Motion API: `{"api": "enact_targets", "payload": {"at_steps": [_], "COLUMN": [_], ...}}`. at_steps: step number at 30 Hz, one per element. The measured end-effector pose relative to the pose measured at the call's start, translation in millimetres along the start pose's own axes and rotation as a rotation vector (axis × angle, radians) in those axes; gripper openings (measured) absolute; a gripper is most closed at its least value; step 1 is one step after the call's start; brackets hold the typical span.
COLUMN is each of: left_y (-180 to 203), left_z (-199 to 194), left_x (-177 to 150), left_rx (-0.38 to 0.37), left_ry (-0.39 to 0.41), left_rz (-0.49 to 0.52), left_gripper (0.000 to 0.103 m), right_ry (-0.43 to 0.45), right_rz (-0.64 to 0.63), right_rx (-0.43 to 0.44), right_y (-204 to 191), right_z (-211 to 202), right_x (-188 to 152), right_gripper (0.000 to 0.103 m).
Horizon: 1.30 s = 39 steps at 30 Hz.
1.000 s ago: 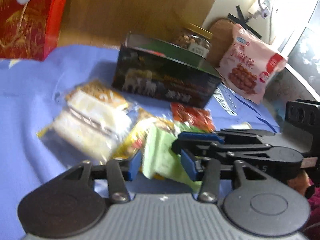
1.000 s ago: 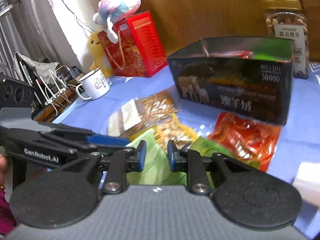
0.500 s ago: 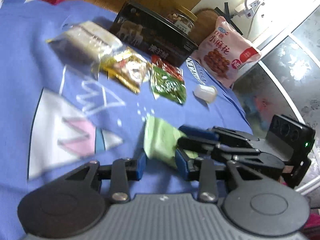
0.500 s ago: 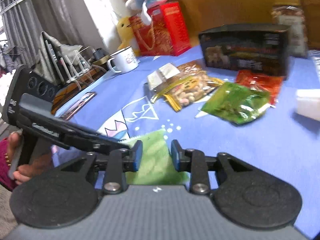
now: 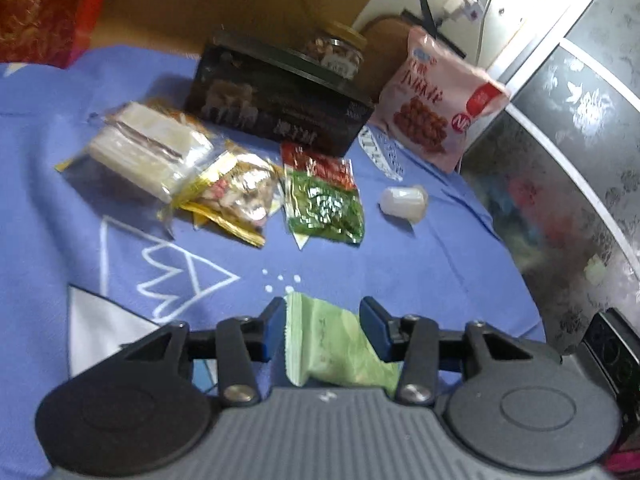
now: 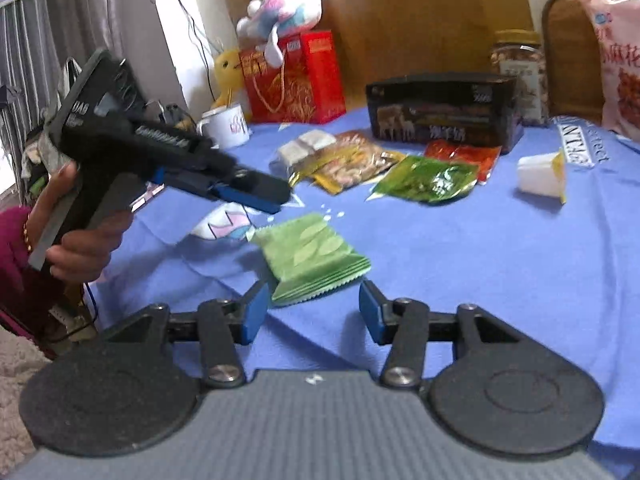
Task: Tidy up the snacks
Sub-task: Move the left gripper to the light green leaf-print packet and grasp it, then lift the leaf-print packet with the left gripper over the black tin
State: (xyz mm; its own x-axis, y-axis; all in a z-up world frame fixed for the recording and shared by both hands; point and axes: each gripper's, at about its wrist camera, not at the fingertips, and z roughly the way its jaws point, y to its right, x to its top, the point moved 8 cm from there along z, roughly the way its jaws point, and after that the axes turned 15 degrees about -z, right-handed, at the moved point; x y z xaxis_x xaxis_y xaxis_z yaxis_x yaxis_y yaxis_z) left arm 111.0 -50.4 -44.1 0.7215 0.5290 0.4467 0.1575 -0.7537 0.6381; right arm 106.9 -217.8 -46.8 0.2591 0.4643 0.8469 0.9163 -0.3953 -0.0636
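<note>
— Two grippers, what were they doing?
— Left gripper [image 5: 323,330] straddled the pale green packet [image 6: 310,256] lying on the blue cloth [image 6: 480,248], jaws just opening; right gripper [image 6: 312,312] had spread wide, empty.

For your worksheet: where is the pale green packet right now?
The pale green packet lies on the blue cloth near the front edge, just ahead of the right claw, apart from the snack pile.

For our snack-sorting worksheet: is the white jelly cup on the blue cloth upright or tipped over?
Tipped over. The jelly cup lies on its side on the blue cloth, its yellow lid facing sideways rather than up.
</note>
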Motion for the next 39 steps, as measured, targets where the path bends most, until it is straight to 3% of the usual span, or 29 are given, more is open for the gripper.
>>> {"api": "enact_targets", "payload": {"at_steps": [7, 10, 15, 28, 29, 31, 39], "left_y": [-7.3, -8.7, -8.8, -8.6, -8.1, -7.0, 6.4], "left_z": [6.3, 1.3, -6.5, 6.2, 7.1, 10.3, 11.1], "left_x": [-23.1, -28.6, -25.0, -25.8, -26.1, -27.3, -6.5], "left_rx": [-0.018, -0.037, -0.045, -0.067, -0.069, -0.080, -0.095], "left_ry": [-0.039, -0.040, -0.020, -0.039, -0.038, -0.051, -0.017], "left_rz": [-0.056, -0.085, -0.113, -0.141, -0.139, -0.137, -0.103], "left_gripper": [0.031, 0.031, 0.040, 0.038, 0.035, 0.029, 0.029], "right_ry": [-0.021, -0.017, -0.003, -0.007, -0.005, -0.001, 0.032], "right_rz": [-0.045, -0.057, -0.071, -0.076, -0.075, -0.073, -0.061], "right_rx": [-0.029, -0.083, -0.071, -0.054, -0.053, -0.048, -0.072], "right_y": [-5.0, 4.8, 7.1, 8.5, 8.2, 6.1, 11.5], "right_z": [11.5, 12.2, 7.0, 14.5, 15.0, 17.2, 18.5], "right_x": [-1.9, 0.3, -0.8, -1.0, -0.6, 0.5, 12.4], "right_gripper": [0.051, 0.051, 0.052, 0.051, 0.050, 0.039, 0.033]}}
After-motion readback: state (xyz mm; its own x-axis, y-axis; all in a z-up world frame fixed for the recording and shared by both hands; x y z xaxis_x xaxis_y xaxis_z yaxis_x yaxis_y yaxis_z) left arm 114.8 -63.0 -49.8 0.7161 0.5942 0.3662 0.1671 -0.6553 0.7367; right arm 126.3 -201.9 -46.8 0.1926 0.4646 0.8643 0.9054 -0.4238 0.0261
